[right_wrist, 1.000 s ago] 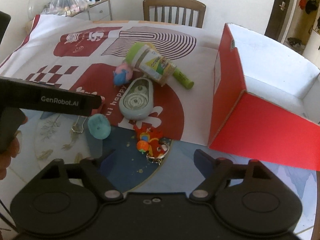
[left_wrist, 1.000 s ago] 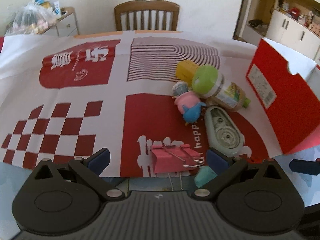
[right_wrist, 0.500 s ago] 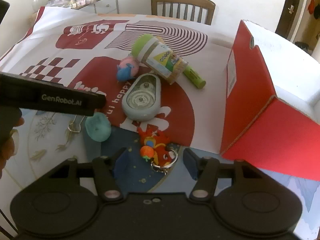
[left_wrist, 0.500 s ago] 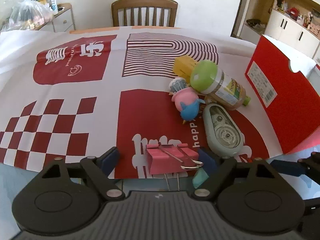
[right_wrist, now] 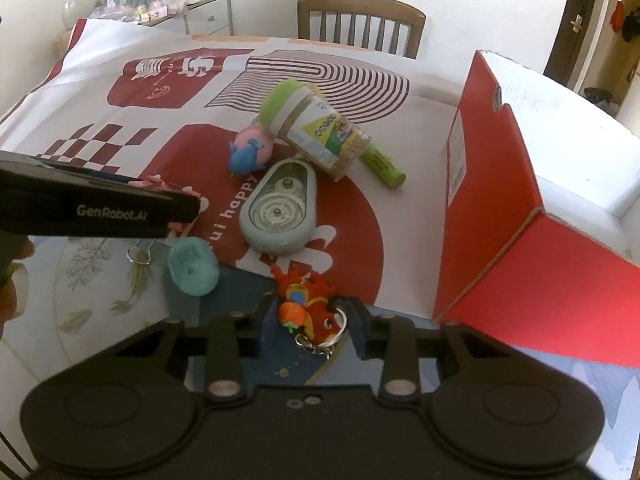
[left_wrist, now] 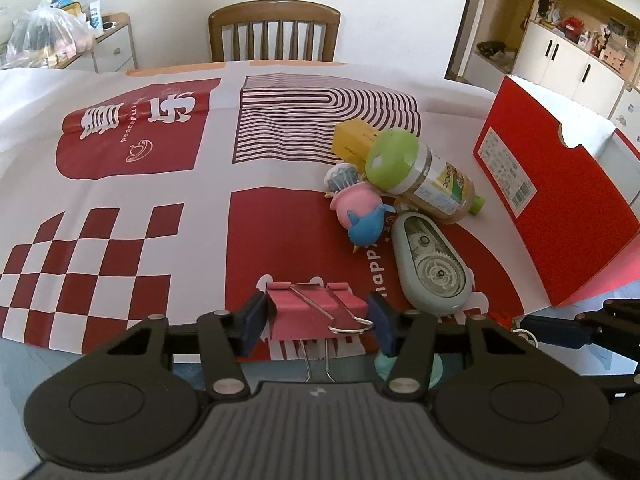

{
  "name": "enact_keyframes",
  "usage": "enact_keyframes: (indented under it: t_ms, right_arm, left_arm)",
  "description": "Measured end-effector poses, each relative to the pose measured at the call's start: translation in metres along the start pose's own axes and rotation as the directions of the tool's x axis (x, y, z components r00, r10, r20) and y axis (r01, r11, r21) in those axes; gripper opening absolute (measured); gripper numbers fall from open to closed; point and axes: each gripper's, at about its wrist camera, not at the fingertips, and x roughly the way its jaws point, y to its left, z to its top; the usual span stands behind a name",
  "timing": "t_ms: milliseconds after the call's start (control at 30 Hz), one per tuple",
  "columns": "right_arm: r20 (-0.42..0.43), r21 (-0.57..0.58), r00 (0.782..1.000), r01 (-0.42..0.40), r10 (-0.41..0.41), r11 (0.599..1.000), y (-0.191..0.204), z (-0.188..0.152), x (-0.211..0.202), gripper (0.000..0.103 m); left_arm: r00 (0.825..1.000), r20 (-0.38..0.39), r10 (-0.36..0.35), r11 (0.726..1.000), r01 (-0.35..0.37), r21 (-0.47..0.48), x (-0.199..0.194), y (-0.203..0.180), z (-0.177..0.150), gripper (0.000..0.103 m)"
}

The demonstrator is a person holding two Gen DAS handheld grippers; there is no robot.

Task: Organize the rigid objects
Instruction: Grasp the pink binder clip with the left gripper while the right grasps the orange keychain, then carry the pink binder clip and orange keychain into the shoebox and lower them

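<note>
The left gripper (left_wrist: 316, 320) has just been closing its jaws, and its blue pads (left_wrist: 254, 322) now sit against both ends of the pink binder clip (left_wrist: 316, 310), which lies at the near edge of the red-and-white cloth (left_wrist: 120, 208) with its wire handles trailing toward the camera. The right gripper (right_wrist: 310, 326) has likewise been closing; its pads flank the red fish keychain (right_wrist: 308, 306), and from this angle they look to be touching its sides, though the contact is hard to confirm. The keychain's metal ring (right_wrist: 320, 340) lies at about 6 o'clock from the fish, on the glass tabletop (right_wrist: 92, 304).

In the right wrist view, a teal eraser-like piece (right_wrist: 193, 266) rests at 9 o'clock from the keychain, just off the cloth. At 12 o'clock lies the grey-green correction tape dispenser (right_wrist: 278, 212), flat on the cloth. Beyond it, at roughly 11 o'clock, a pink and blue toy (right_wrist: 250, 152) touches a jar with a green lid (right_wrist: 312, 128) lying on its side; a green marker (right_wrist: 382, 162) pokes out from under the jar at 1 o'clock. A yellow box (left_wrist: 356, 140) shows behind the jar in the left wrist view. The open red cardboard box (right_wrist: 488, 200) stands at 2 o'clock, well apart from the keychain. A wooden chair (right_wrist: 360, 24) stands at the table's far side.
</note>
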Motion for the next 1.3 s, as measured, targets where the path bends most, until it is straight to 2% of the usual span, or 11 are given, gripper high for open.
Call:
enact_keyframes:
  t_ms: [267,567,867,1100,1300]
  right_arm:
    - [0.017,0.044,1.000,-0.009,0.008,0.999,-0.004,-0.002,-0.017,0.036]
    - [0.059,0.097,0.998,-0.012,0.006,0.995,-0.011,0.003,-0.047,0.036]
    - [0.116,0.132,0.993,-0.030,0.015,0.991,-0.025,0.017,-0.087,0.036]
    - [0.162,0.160,0.987,-0.022,-0.005,0.987,-0.049,0.031,-0.115,0.036]
    - [0.207,0.169,0.977,0.023,-0.058,0.985,-0.074,0.040,-0.130,0.036]
  left_arm:
    - [1.000,0.007,-0.024,1.000,0.024,-0.018,-0.011,0.003,0.003,0.054]
    - [0.998,0.021,-0.057,0.998,0.057,0.005,-0.034,-0.004,0.013,0.054]
    - [0.991,0.028,-0.135,0.990,0.133,0.054,-0.068,-0.028,0.032,0.054]
    - [0.988,0.009,-0.155,0.985,0.154,0.076,-0.084,-0.047,0.049,0.054]
    - [0.984,0.029,-0.176,0.979,0.172,0.106,-0.096,-0.069,0.064,0.054]
